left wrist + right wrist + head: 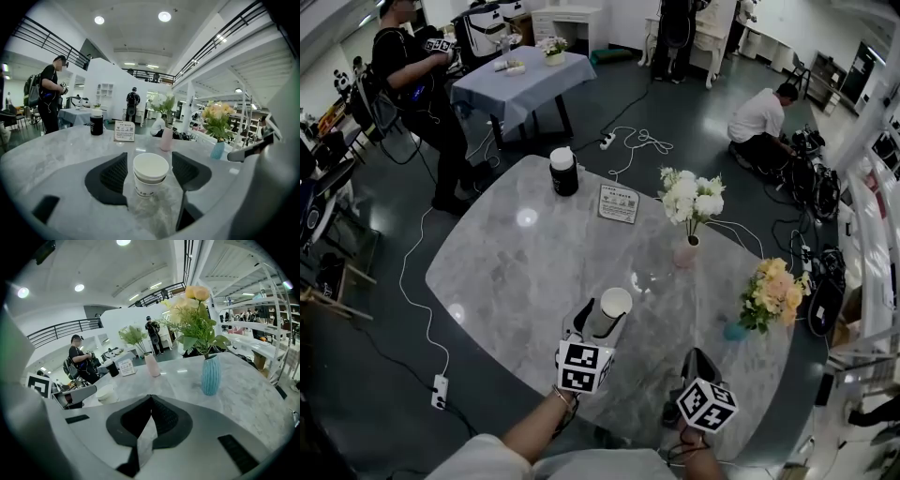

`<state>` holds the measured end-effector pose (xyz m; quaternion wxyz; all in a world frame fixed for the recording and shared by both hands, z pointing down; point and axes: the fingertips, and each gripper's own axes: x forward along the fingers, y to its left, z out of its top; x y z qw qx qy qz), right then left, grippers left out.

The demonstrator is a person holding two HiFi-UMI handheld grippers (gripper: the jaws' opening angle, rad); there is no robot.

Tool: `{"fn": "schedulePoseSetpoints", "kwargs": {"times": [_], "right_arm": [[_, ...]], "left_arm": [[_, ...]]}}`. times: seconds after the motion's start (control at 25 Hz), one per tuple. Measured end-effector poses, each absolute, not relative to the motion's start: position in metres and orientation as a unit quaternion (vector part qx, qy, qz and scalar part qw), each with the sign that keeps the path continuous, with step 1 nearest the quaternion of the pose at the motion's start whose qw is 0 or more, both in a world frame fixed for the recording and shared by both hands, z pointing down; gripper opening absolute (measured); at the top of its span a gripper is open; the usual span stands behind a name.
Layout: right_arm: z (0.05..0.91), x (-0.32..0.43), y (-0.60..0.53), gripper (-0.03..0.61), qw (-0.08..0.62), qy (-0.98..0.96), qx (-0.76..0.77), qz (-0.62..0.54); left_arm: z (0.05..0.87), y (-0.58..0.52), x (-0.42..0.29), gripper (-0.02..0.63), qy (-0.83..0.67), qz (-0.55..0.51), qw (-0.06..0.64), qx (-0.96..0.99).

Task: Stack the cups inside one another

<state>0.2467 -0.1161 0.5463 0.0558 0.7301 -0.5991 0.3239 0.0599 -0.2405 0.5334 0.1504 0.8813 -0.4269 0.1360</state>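
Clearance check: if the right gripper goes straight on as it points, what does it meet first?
Likely the bare tabletop, as the right gripper tilts downward. If it skimmed above, the pink vase sits nearest that line; depth unclear.

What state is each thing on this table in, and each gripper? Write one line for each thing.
cups: two nested, upright on the table, between the left jaws
left gripper: open, pads clear of the cups
right gripper: shut, empty
black jar: upright, white lid on
pink vase: upright, holds white flowers
blue vase: upright, holds yellow flowers
sign card: standing
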Motion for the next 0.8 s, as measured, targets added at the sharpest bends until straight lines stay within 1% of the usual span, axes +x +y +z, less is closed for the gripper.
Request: {"fn": "schedulePoseSetpoints", "kwargs": {"times": [0.16,0.4,0.6,0.8], "right_arm": [[0.543,0.243,-0.118,0.006,0.055,-0.612,0.721,0.319],[0.534,0.236,-0.122,0.006,0.052,-0.636,0.705,0.309],[0.526,0.233,-0.120,0.006,0.048,-0.658,0.689,0.300],[0.515,0.231,-0.115,0.006,0.044,-0.682,0.672,0.287]], "left_arm": [[0.528,-0.233,0.052,0.247,-0.438,0.130,0.153,0.876],[0.517,-0.220,0.039,0.116,-0.463,0.124,0.145,0.866],[0.506,-0.203,0.028,0.052,-0.494,0.122,0.130,0.851],[0.497,-0.181,0.023,0.016,-0.519,0.119,0.122,0.837]]}}
